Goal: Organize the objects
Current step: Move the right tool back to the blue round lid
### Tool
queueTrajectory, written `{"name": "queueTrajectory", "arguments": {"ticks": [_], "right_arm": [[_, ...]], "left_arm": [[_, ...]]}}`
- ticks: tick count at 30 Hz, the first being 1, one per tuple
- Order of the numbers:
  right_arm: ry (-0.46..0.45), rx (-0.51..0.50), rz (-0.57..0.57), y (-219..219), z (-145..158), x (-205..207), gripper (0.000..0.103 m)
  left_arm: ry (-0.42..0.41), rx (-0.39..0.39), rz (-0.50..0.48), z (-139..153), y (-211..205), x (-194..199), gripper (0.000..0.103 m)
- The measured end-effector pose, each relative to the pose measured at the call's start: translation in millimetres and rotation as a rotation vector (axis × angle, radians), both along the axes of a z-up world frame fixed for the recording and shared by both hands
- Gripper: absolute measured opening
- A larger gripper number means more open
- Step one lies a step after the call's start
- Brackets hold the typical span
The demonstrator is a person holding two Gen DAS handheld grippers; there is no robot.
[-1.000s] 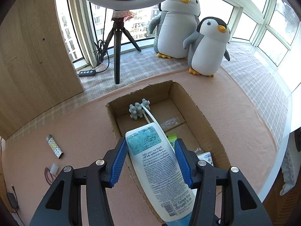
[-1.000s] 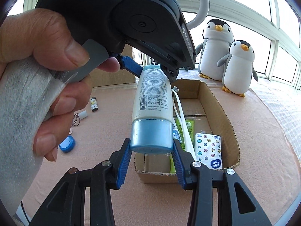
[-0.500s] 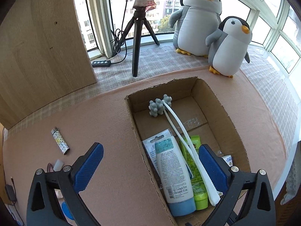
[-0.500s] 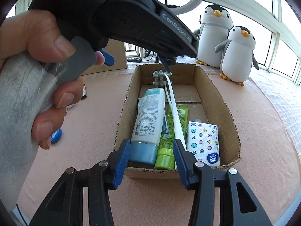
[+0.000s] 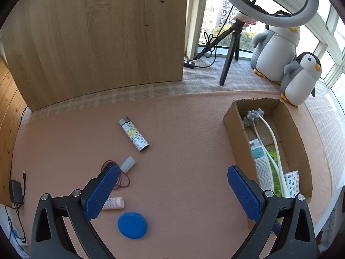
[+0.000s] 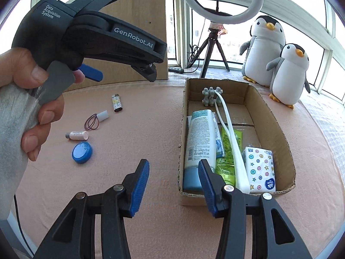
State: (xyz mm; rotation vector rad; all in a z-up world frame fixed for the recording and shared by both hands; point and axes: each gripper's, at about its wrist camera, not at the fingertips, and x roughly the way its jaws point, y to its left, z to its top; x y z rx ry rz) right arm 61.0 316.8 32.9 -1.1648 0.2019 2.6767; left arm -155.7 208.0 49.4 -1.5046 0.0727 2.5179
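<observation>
I am between items: my left gripper (image 5: 172, 187) hangs wide and empty above the loose things on the pink mat (image 5: 183, 129), and my right gripper (image 6: 173, 185) is also parted and empty, near the front corner of the cardboard box (image 6: 278, 129). The box already holds the white tube with the blue cap (image 6: 197, 142), a green tube (image 6: 226, 151), a white massager (image 6: 228, 133) and a tissue pack (image 6: 261, 168).

5 things lie outside it, well apart from the box: the patterned lighter (image 5: 134, 134), a small white cap (image 5: 127, 163), a thin dark loop of band (image 5: 121, 177), a small pink bottle (image 5: 113, 203) and a blue round lid (image 5: 132, 225). I judge the next move is a pick from this cluster; the bottle and lid lie nearest my left jaws, so lowering and centring over 1 of them comes first.

Beyond the mat are checked cloth, a wooden panel (image 5: 97, 34), a ring light on a tripod (image 5: 265, 2), 2 plush penguins (image 5: 278, 49) and sunlit windows.
</observation>
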Motion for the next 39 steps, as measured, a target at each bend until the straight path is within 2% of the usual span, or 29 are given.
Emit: {"name": "queueTrajectory", "arguments": {"ticks": [4, 7, 10, 15, 16, 21, 30, 39], "right_arm": [[-0.035, 0.005, 0.061, -28, -12, -16, 0.044], [-0.071, -0.036, 0.105, -48, -27, -30, 0.044], [-0.113, -0.024, 0.184, -72, -41, -49, 0.044], [-0.177, -0.016, 0.281, -98, -55, -76, 0.045], [-0.181, -0.028, 0.298, -103, -57, -80, 0.049], [-0.210, -0.020, 0.345, -130, -70, -91, 0.053], [-0.205, 0.020, 0.370, -148, -70, -109, 0.055], [-0.196, 0.028, 0.378, -149, -71, -114, 0.055]], "left_arm": [[-0.019, 0.000, 0.082, -6, -68, 6, 0.102], [-0.034, 0.009, 0.186, -10, -128, 15, 0.102], [-0.058, 0.023, 0.281, -18, -181, 28, 0.102], [-0.104, 0.056, 0.382, -39, -243, 52, 0.102], [-0.113, 0.066, 0.395, -43, -252, 56, 0.102], [-0.140, 0.080, 0.434, -59, -276, 74, 0.102], [-0.182, 0.100, 0.485, -78, -300, 93, 0.102], [-0.209, 0.104, 0.442, -89, -286, 98, 0.102]]}}
